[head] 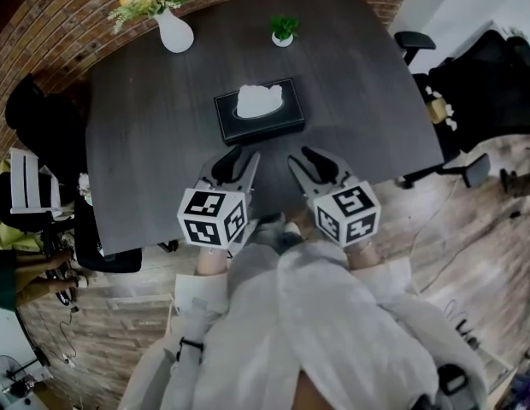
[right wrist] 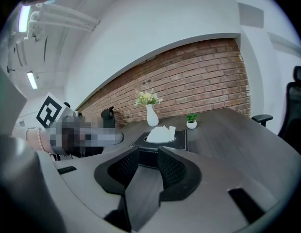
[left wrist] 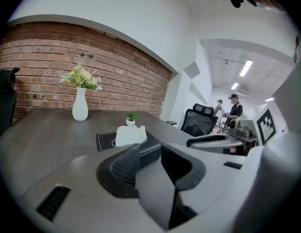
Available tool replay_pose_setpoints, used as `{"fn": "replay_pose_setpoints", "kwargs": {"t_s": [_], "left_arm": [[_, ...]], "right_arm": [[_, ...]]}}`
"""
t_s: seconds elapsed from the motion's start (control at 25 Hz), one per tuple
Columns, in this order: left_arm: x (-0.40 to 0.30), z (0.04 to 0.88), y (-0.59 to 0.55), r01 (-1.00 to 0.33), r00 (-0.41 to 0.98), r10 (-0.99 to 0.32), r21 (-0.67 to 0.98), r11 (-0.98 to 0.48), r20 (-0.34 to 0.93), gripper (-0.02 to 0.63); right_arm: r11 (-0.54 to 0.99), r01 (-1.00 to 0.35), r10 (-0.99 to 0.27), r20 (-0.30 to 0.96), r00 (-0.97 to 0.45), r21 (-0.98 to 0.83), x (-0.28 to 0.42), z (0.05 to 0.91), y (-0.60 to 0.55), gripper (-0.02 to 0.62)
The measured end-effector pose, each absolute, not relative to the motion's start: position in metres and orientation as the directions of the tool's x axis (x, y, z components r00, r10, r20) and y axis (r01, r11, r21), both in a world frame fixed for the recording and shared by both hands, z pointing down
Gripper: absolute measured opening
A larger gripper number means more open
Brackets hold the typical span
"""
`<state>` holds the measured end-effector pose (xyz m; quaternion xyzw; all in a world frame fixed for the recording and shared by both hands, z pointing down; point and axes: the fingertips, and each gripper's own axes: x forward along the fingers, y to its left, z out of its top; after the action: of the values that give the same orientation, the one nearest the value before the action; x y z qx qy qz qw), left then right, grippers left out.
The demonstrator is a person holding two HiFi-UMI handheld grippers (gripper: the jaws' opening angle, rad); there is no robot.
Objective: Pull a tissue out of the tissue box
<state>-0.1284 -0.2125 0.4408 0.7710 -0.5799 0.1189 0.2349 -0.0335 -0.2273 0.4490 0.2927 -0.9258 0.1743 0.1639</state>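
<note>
A black tissue box (head: 265, 120) lies on the dark table (head: 145, 135), with a white tissue (head: 259, 101) standing out of its top slot. Both grippers hover over the table's near edge, short of the box. My left gripper (head: 239, 157) is open with nothing between its jaws; along them I see the box (left wrist: 153, 149) and the tissue (left wrist: 130, 135) just ahead. My right gripper (head: 309, 159) is also open and empty, pointing at the box (right wrist: 182, 141) and the tissue (right wrist: 160, 134). Neither gripper touches the box.
A white vase (head: 173, 32) with flowers and a small potted plant (head: 284, 31) stand at the table's far side. Black office chairs (head: 43, 135) ring the table. A brick wall (left wrist: 53, 67) runs behind it. People stand far off (left wrist: 234, 111).
</note>
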Motion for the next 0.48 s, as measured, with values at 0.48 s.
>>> {"fn": "replay_pose_setpoints", "kwargs": {"t_s": [0.48], "left_arm": [[-0.183, 0.435, -0.287, -0.938, 0.334, -0.807, 0.083, -0.338, 0.487, 0.118]], "right_arm": [[0.717, -0.668, -0.566, 0.392, -0.725, -0.199, -0.066, 0.440, -0.295, 0.113]]}}
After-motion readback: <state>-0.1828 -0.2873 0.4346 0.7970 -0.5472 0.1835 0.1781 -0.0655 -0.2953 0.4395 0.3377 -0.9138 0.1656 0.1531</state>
